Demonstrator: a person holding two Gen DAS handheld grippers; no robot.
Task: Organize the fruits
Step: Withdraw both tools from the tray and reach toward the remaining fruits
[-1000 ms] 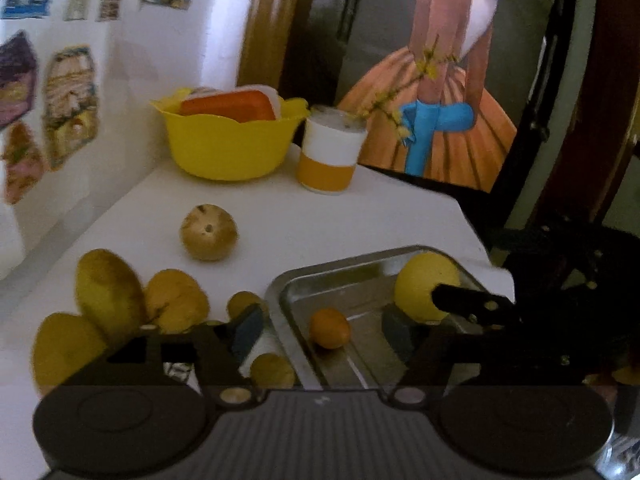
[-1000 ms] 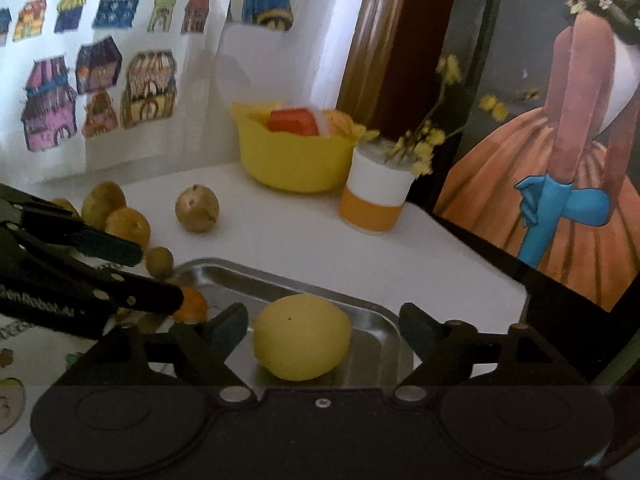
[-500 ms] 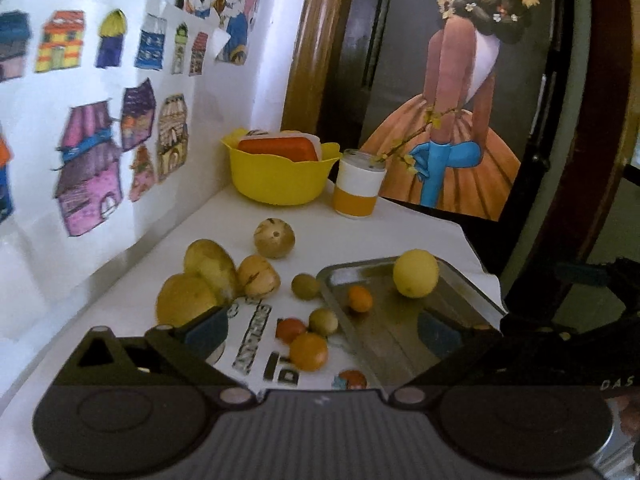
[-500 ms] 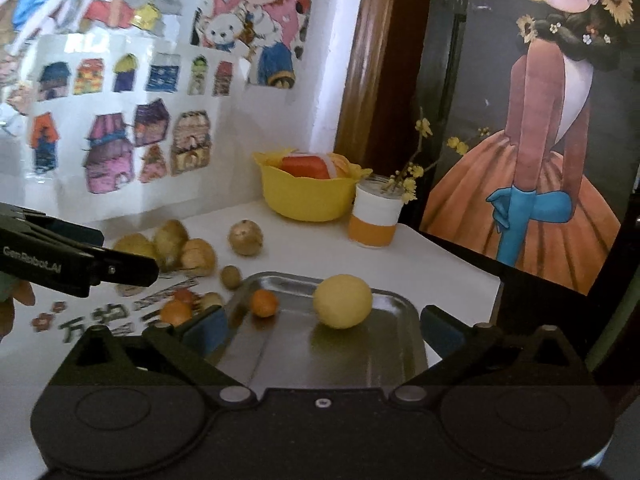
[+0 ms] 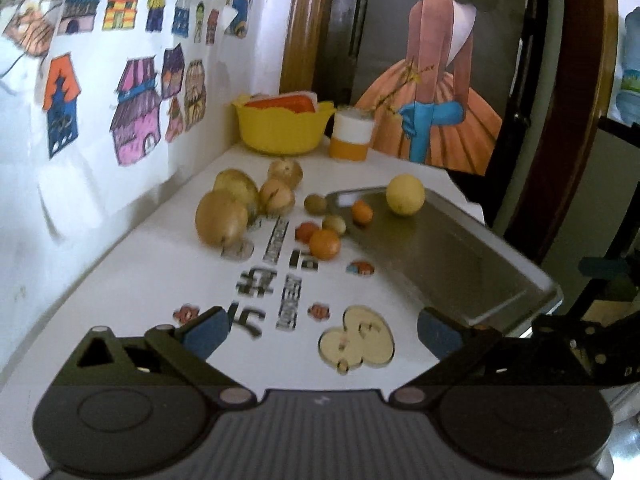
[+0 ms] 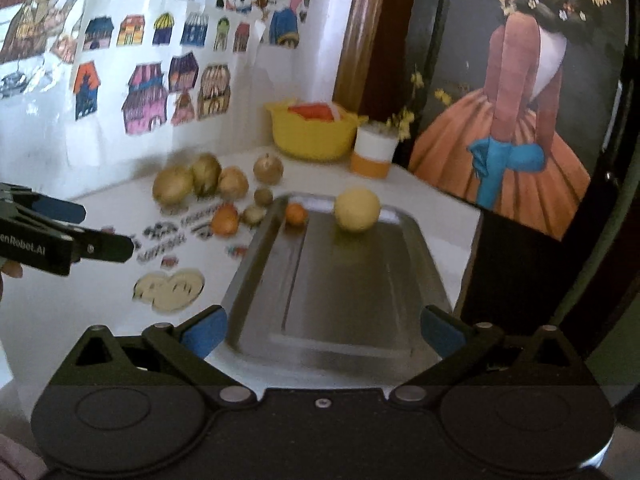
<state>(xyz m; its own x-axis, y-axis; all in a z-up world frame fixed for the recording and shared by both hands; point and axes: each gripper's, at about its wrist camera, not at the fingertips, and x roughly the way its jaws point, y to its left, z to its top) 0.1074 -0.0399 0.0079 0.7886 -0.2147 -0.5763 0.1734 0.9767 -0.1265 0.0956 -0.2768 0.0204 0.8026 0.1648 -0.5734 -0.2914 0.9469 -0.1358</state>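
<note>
Two fruits in rectangular steel tray (image 6: pixel 360 280), yellow round lemon (image 6: pixel 357 209) at 12 o'clock; both grippers (image 5: pixel 320 330) (image 6: pixel 322 330) spread empty; next, likely fetch loose orange tangerine (image 5: pixel 325 244).

Each of the 2 wrist cameras sits low behind its own spread blue-padded fingers and looks forward and down across the white table (image 5: pixel 132 280) toward the corner at 12 o'clock, from well back. The left view hangs over the printed tabletop with the metal tray (image 5: pixel 460 264) at 2 o'clock; the right view faces that tray (image 6: pixel 344 280) head-on, the left gripper (image 6: pixel 106 236) entering at 9 o'clock. Both share the tray, the loose fruit, the yellow bowl (image 5: pixel 280 132) (image 6: pixel 312 136) and the wall pictures.
</note>
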